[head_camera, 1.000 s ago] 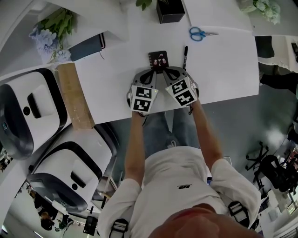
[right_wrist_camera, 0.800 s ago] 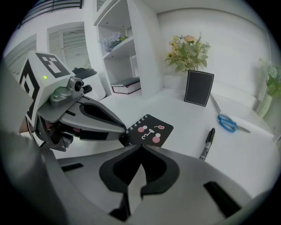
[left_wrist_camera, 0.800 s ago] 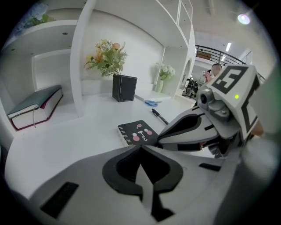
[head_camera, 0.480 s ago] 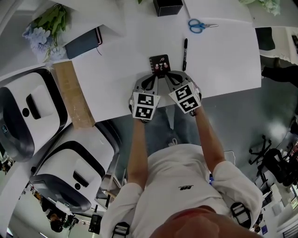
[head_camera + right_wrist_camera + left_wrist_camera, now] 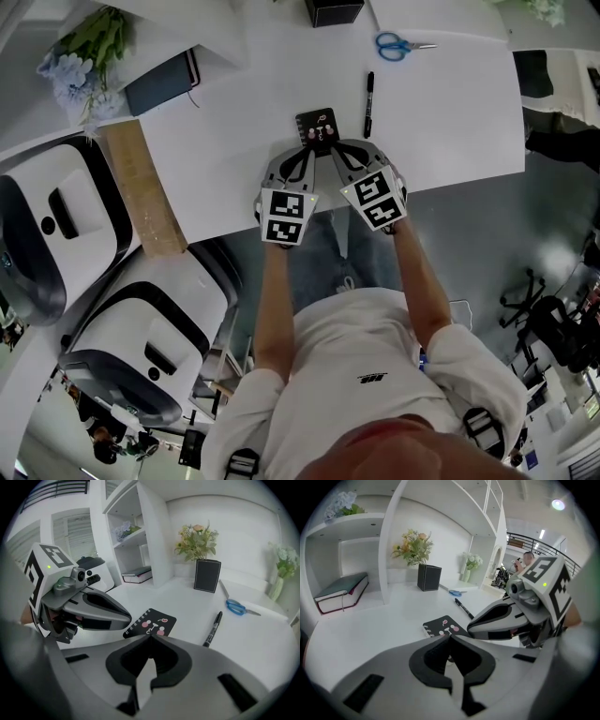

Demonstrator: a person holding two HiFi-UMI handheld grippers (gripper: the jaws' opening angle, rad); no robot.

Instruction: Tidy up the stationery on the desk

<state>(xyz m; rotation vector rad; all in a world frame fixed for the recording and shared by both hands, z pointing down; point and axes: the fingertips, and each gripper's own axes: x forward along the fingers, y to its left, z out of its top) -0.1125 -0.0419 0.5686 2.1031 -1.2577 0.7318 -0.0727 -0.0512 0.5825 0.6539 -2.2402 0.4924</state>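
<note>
A small black spiral notebook (image 5: pixel 317 127) with pink marks lies on the white desk (image 5: pixel 450 122), just beyond both grippers. My left gripper (image 5: pixel 307 153) and right gripper (image 5: pixel 336 151) sit side by side at the desk's near edge, both shut and empty. In the left gripper view the notebook (image 5: pixel 442 626) lies right past the closed jaws. A black marker pen (image 5: pixel 368 91) lies to the notebook's right, and blue scissors (image 5: pixel 401 43) lie farther back. The right gripper view shows the notebook (image 5: pixel 152 622), pen (image 5: pixel 212 628) and scissors (image 5: pixel 236 606).
A black square holder (image 5: pixel 335 11) stands at the back of the desk, with flowers behind it. A dark book (image 5: pixel 161 82) lies in the shelf bay on the left. A wooden board (image 5: pixel 141 187) and white machines (image 5: pixel 47 234) stand left of the desk. An office chair (image 5: pixel 548 337) stands on the right.
Both grippers stay shut by the notebook and have drawn back slightly toward the desk's near edge. The head view has shifted a little.
</note>
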